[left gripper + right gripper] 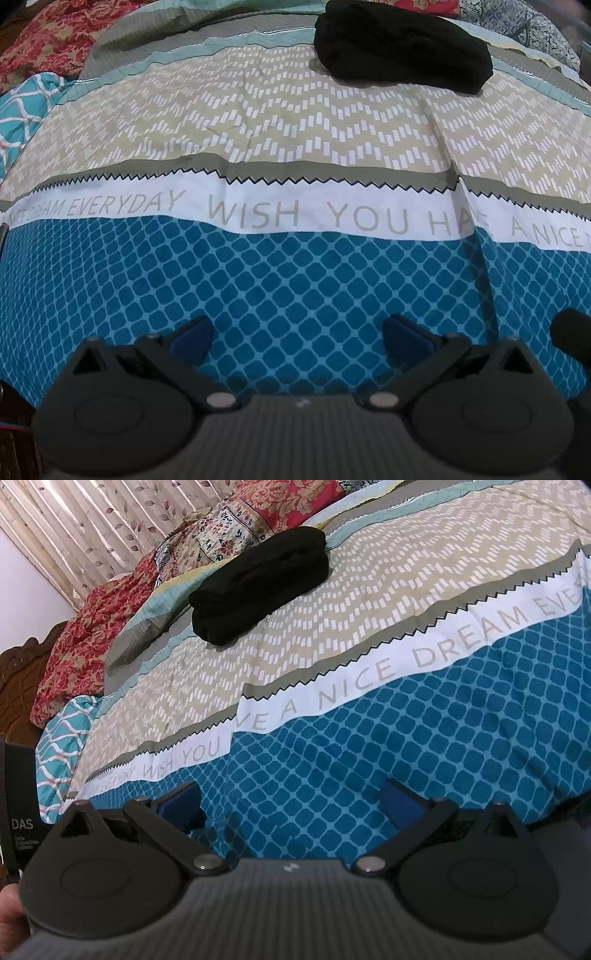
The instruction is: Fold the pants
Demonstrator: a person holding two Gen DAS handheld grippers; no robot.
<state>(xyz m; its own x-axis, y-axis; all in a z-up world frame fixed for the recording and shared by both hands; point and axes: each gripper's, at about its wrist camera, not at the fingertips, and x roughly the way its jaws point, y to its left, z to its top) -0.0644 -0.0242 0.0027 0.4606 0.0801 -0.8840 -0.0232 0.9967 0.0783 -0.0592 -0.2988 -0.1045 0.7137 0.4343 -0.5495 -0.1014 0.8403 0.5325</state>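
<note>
Left gripper point(298, 334) hangs low over the blue lattice band of the bedspread point(295, 280), jaws spread wide, nothing between them. Right gripper point(291, 805), same story: wide apart, empty. Out ahead, well clear of both, the black pants point(400, 46) lie bundled on the beige chevron band near the pillows point(258, 513). From the left they sit ahead and rightward, long axis slanting across. Which gripper is nearer? Hard to call through fisheye. They look already folded.

One folded black pants point(402, 44), two tools, one bedspread point(295, 122).
</note>
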